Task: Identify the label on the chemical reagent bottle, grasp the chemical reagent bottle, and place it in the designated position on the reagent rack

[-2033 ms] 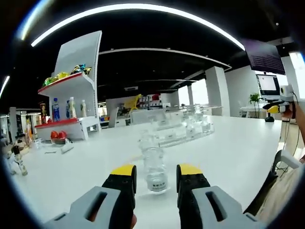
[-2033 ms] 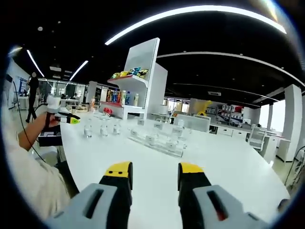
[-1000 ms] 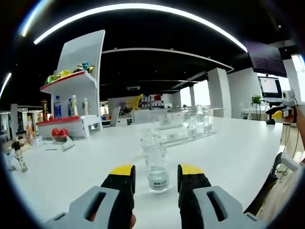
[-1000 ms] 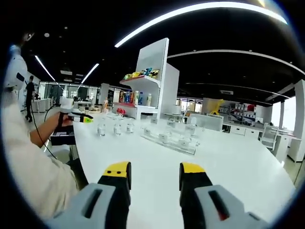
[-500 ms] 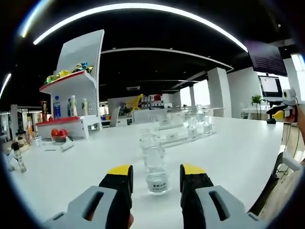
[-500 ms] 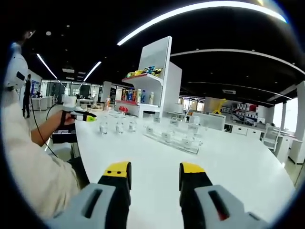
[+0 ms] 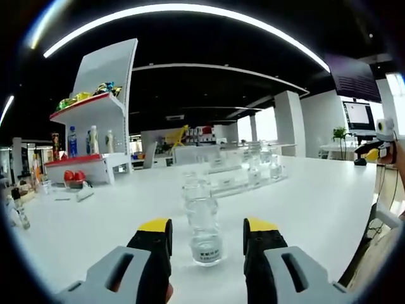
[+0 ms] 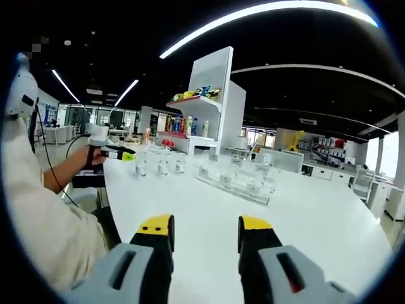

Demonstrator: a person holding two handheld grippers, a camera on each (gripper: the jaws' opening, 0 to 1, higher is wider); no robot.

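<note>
Left gripper (image 7: 207,231): jaws spread wide, yellow tips either side of a clear bottle (image 7: 204,229) standing upright on the white table (image 7: 310,202). Jaws are not touching the glass; a gap shows on both sides. The bottle carries a small white label low on its body, print too small to read. It looks clear right through; I cannot tell whether there is liquid in it. A second clear bottle (image 7: 193,187) stands just behind it.

Farther back on the table, a clear rack (image 7: 243,178) with a few small bottles standing in it. At left, a white shelf unit (image 7: 95,136) holds upright drink bottles and bright packets above.

Right gripper (image 8: 205,228): jaws apart, nothing between them, over bare table. In the right gripper view, the left gripper (image 8: 114,152) is seen at far left, next to three small bottles (image 8: 162,166); the rack (image 8: 237,183) lies beyond.
</note>
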